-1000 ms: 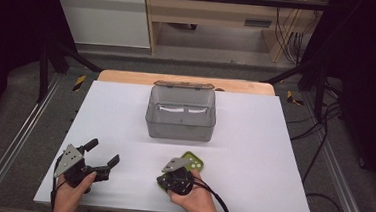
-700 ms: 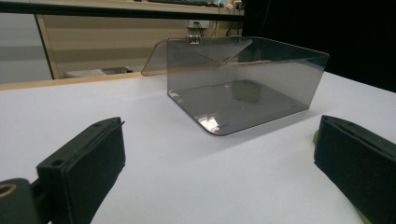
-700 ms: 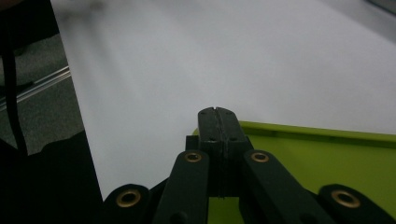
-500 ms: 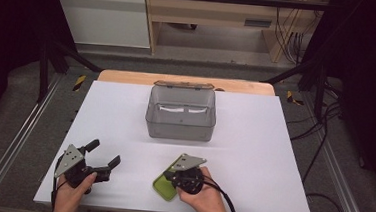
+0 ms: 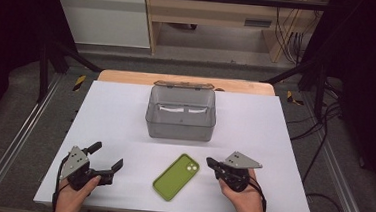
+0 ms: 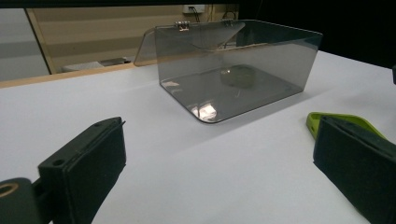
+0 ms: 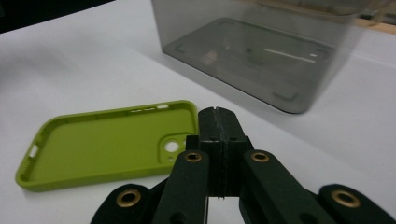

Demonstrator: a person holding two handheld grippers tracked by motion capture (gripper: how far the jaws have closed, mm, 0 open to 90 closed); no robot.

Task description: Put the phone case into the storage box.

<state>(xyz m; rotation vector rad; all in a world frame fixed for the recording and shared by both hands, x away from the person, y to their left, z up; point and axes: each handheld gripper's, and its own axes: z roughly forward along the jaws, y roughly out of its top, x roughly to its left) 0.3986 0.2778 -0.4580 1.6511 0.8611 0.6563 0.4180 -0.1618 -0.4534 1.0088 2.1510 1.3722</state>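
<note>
Left gripper spread wide, holding nothing, low over the bench. Green phone case lies flat, hollow side up, between both grippers. Right gripper clenched on nothing, case just left of its tip. Next, I'd pinch one case rim, lift level, drop it into the grey bin ahead. White matte bench top, dark room, cables beyond.

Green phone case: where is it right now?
In the high view the green phone case lies flat on the white table, near its front edge, between the left gripper and the right gripper, in front of the clear grey box. Neither gripper holds it.
</note>
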